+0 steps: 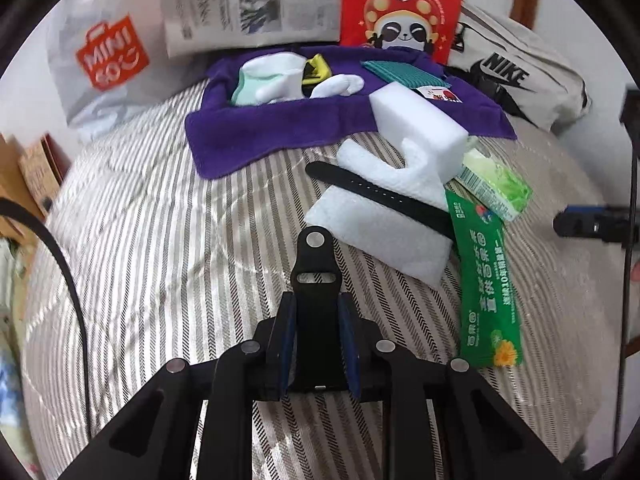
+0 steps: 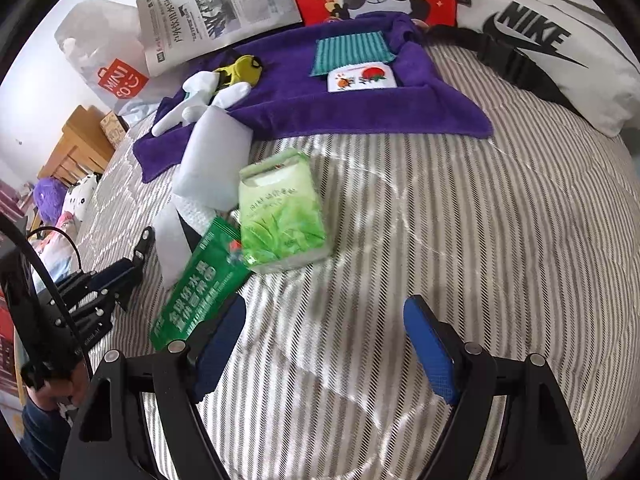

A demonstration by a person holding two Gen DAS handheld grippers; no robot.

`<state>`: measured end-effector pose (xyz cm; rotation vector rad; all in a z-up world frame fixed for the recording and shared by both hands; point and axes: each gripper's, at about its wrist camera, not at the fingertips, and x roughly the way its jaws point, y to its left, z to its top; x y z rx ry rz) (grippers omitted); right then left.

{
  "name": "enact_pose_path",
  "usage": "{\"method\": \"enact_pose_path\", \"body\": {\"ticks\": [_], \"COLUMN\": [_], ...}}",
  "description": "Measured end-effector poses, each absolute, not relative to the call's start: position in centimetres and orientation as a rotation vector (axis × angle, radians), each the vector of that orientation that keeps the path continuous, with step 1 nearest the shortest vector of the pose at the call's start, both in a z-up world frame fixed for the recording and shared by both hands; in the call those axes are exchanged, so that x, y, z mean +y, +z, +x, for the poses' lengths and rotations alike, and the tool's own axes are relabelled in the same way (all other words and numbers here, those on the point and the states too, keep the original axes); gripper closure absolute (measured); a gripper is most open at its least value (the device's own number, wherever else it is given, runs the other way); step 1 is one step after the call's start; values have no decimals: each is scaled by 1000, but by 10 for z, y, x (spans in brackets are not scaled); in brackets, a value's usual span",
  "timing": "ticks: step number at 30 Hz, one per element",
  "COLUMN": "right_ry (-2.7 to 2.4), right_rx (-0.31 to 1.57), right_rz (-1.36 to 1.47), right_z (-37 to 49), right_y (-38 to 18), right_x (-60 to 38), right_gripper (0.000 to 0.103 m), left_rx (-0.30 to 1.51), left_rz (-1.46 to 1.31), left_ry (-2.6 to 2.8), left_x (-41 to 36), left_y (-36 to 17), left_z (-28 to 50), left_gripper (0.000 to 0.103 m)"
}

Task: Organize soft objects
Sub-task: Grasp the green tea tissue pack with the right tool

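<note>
My left gripper (image 1: pixel 316 320) is shut on a black watch strap piece (image 1: pixel 316 264), held above the striped bedspread (image 1: pixel 160 240). It also shows at the left of the right wrist view (image 2: pixel 120 276). The other black strap half (image 1: pixel 376 194) lies across white foam pieces (image 1: pixel 380 224) beside a white sponge block (image 1: pixel 420 128). A purple towel (image 1: pixel 280 128) holds white socks (image 1: pixel 280 80), a yellow item (image 1: pixel 316 70) and a teal cloth (image 1: pixel 400 74). My right gripper (image 2: pixel 324 340) is open and empty, just short of a green tissue pack (image 2: pixel 280 216) and a green sachet (image 2: pixel 200 284).
A Miniso bag (image 1: pixel 108 60), a newspaper (image 1: pixel 248 0), a red panda bag (image 1: pixel 400 8) and a white Nike bag (image 1: pixel 512 76) line the far edge. Plush toys (image 2: pixel 68 200) and wooden furniture (image 2: pixel 80 140) stand left of the bed.
</note>
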<state>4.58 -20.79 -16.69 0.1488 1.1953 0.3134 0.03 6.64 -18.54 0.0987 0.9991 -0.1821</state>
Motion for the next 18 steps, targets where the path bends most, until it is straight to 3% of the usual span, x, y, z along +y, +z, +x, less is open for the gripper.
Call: {"method": "enact_pose_path", "body": {"ticks": [11,14,16,18], "right_ry": [369,367,354,353], "right_rx": [1156,1160,1144,1133], "right_rz": [47,9,-40,-83], "right_z": [87,96,97,95], "right_y": [-172,-181,-183,-183], "right_x": [-159,-152,-147,-144], "right_gripper": [22,33,51,51], "left_rx": [975,977,977,974], "left_rz": [112,88,85,86], "left_ry": [-182,-184,-188,-191], "left_x": [65,67,67,68], "left_y": [-186,-186,-186,-186], "left_z": [7,8,7,7], "left_gripper": [82,82,82,83]}}
